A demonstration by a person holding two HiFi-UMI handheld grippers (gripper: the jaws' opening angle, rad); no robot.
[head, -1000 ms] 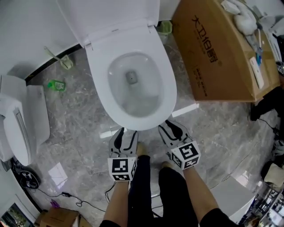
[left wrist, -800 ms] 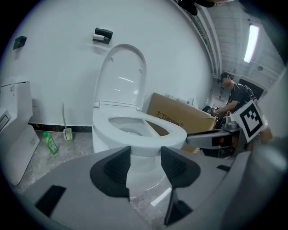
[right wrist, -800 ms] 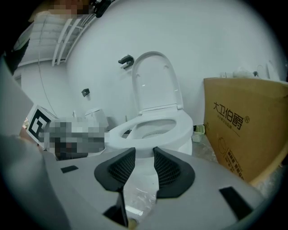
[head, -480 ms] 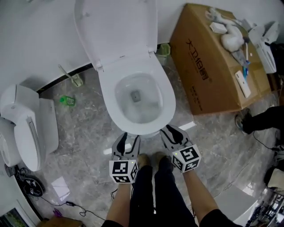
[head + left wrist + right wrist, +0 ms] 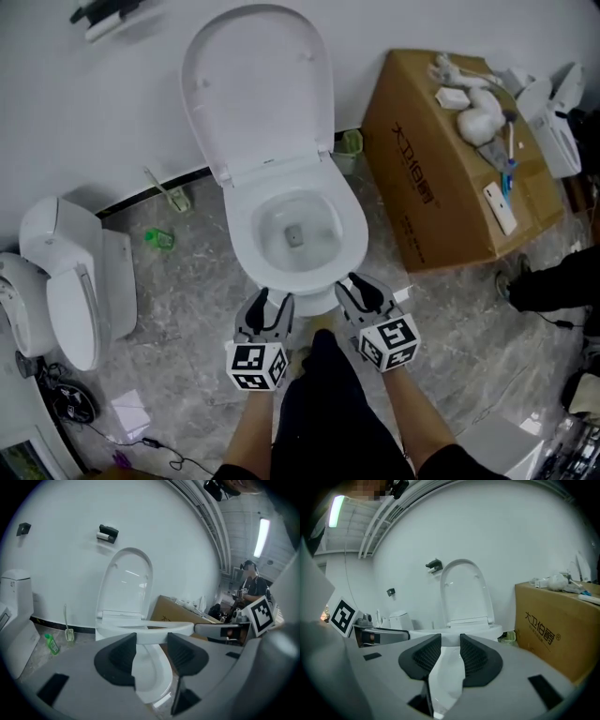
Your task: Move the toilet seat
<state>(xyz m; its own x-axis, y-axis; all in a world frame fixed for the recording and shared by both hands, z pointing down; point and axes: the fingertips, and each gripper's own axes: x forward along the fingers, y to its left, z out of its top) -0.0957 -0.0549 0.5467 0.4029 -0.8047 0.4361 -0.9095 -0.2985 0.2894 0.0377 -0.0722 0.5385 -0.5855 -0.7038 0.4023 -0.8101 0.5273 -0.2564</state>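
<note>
A white toilet stands against the wall, its bowl (image 5: pixel 295 230) uncovered. Its seat and lid (image 5: pixel 258 89) stand raised, leaning back on the wall; I cannot tell the two apart. My left gripper (image 5: pixel 265 311) hangs open just before the bowl's front rim, nothing between its pads. My right gripper (image 5: pixel 364 294) is beside it, also open and empty, at the rim's front right. In the left gripper view the left gripper (image 5: pixel 151 644) frames the bowl (image 5: pixel 150 677) and the raised seat (image 5: pixel 125 585). In the right gripper view the right gripper (image 5: pixel 450 648) points at the raised seat (image 5: pixel 464 592).
A large cardboard box (image 5: pixel 450 159) with small items on top stands right of the toilet. A second toilet (image 5: pixel 66 281) sits at the left. A toilet brush (image 5: pixel 173 195), a green bottle (image 5: pixel 157 238) and a small green bin (image 5: pixel 349 142) lie near the wall. Another person (image 5: pixel 251 581) stands far off.
The view has pulled up and back, so the toilet looks smaller and its whole raised seat shows. Both grippers have risen together and still sit side by side before the bowl.
</note>
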